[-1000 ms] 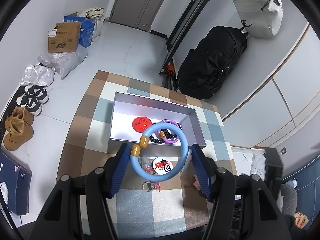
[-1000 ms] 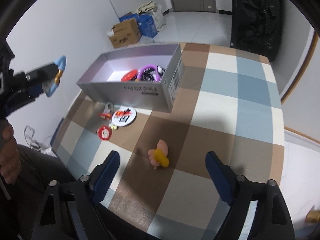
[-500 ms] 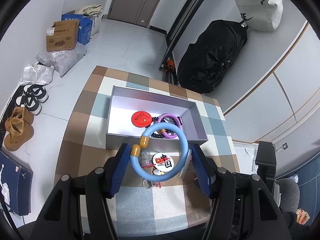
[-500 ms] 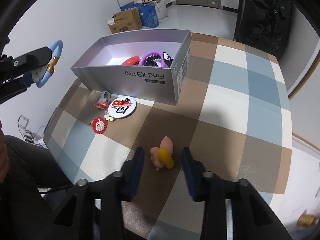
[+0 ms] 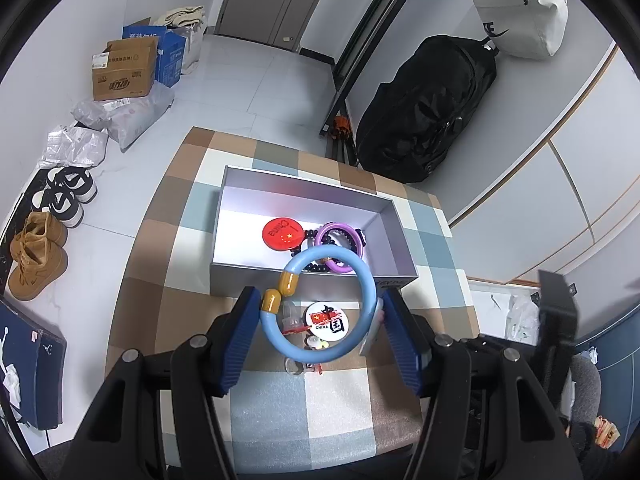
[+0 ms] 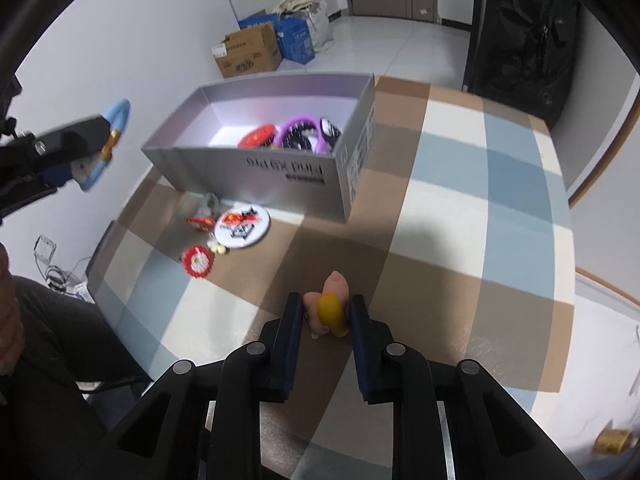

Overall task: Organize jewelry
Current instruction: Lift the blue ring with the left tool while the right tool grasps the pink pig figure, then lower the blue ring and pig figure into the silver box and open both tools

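Your left tongs [image 5: 320, 312] grip a light-blue bangle [image 5: 362, 280] with two amber beads, one blue pad against each side of the ring. The bangle is held in the air above the near wall of the grey box [image 5: 256, 270]; from your right wrist view it sits off to the left of the box, clear of the checked surface [image 6: 480, 208].

Inside the box lie a red round badge [image 5: 281, 234], a purple bangle [image 5: 340, 236] and a string of dark beads [image 5: 310, 236], all crowded toward one end.

On the surface just outside the near wall lie a white round badge [image 6: 242, 226] with red and black print, a small red trinket [image 6: 199, 222] beside it, and a red scalloped disc [image 6: 197, 262] a little nearer you.

Your right tongs [image 6: 325, 312] are nearly closed, fingers on either side of a pink figurine with a yellow band [image 6: 328, 310]. It sits on the surface, well apart from the box. Whether the pads touch it, you cannot tell.
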The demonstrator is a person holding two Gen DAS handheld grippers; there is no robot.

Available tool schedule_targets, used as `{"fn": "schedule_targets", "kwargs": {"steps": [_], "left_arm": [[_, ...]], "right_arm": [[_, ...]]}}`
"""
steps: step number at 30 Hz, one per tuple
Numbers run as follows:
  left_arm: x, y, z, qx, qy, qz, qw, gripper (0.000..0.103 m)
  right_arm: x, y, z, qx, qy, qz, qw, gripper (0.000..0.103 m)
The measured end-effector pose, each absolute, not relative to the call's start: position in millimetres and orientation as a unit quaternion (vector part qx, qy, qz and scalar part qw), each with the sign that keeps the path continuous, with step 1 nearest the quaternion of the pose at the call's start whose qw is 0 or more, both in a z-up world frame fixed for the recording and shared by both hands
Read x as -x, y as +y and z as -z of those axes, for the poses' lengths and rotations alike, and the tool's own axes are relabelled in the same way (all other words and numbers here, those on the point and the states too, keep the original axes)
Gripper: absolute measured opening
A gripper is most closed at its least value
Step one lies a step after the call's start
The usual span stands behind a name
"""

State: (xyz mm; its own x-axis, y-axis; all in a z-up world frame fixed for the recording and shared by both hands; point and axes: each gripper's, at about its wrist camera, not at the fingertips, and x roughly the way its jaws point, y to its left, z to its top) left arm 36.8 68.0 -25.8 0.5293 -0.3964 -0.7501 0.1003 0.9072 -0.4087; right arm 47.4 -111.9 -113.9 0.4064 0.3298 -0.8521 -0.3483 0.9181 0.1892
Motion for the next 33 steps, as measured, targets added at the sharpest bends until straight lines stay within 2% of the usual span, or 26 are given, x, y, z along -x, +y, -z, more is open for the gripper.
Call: {"fn": "schedule_targets", "kwargs": {"steps": [14,33], "left_arm": [[-44.0,67.8,27.7,0.165,0.465,0.135,0.859,0.057],[-76.2,67.5,28.2,0.194,0.473,0.125,0.85,0.057]], "right_arm": [[-57.0,-102.5,61.2,-0.051,0.425,-0.246,0.87,0.022],[-99.9,-98.7,47.9,-0.097,0.41,-0.26,0.869,0.022]]}}
